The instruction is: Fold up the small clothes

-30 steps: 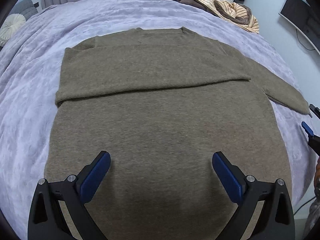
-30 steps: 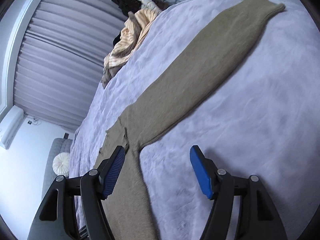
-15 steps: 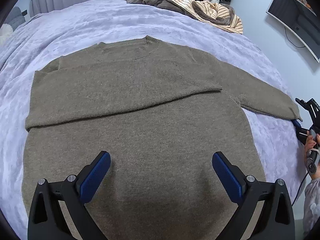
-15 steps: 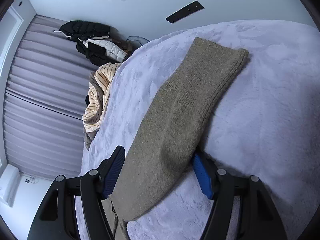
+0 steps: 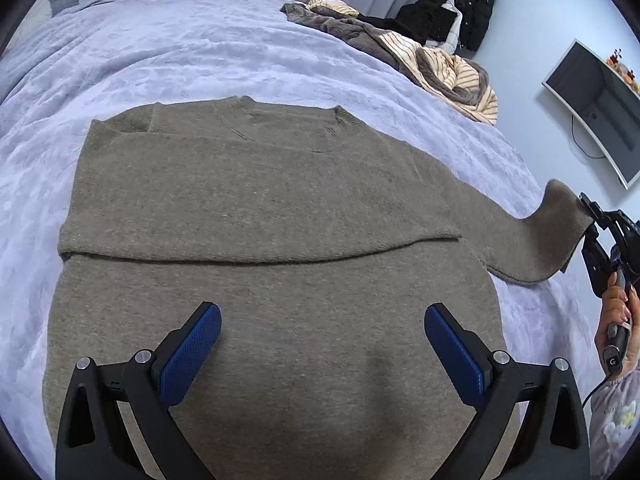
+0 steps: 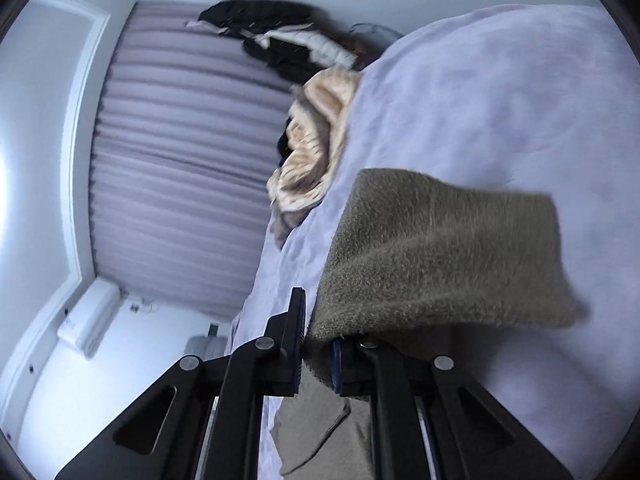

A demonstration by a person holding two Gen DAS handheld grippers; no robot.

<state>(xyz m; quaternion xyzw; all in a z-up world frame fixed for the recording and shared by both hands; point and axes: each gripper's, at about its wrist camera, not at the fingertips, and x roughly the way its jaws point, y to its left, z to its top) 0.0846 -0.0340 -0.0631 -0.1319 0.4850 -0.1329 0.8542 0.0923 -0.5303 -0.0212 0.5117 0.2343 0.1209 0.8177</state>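
Change since earlier: right gripper [image 6: 316, 344] has just been closing its jaws on the sleeve cuff [image 6: 440, 248], which before lay flat on the bed between the open fingers; now the cuff is raised off the blanket.
Sweater [image 5: 272, 280]: brown knit, lying flat on the lavender blanket [image 5: 200, 52], neck toward the far side of the bed. One sleeve is already folded across the chest, its edge making a long line over the body.
Other sleeve [image 5: 532, 240]: stretched out to the side, the end bent upward where the right gripper holds it.
Right gripper fingers: clenched on the cuff; the knit comes out above the blue pads and hangs over them.
Right hand [image 5: 618, 320]: visible at the edge of the left wrist view, around the handle.
Left gripper [image 5: 322, 344]: above the lower part of the sweater, the jaws wide apart, nothing between them.
Background: a pile of striped and brown clothes [image 5: 436, 60] at the far corner of the bed, dark jackets [image 5: 452, 12] hanging by the curtain [image 6: 180, 184], a monitor [image 5: 596, 108] on the wall.
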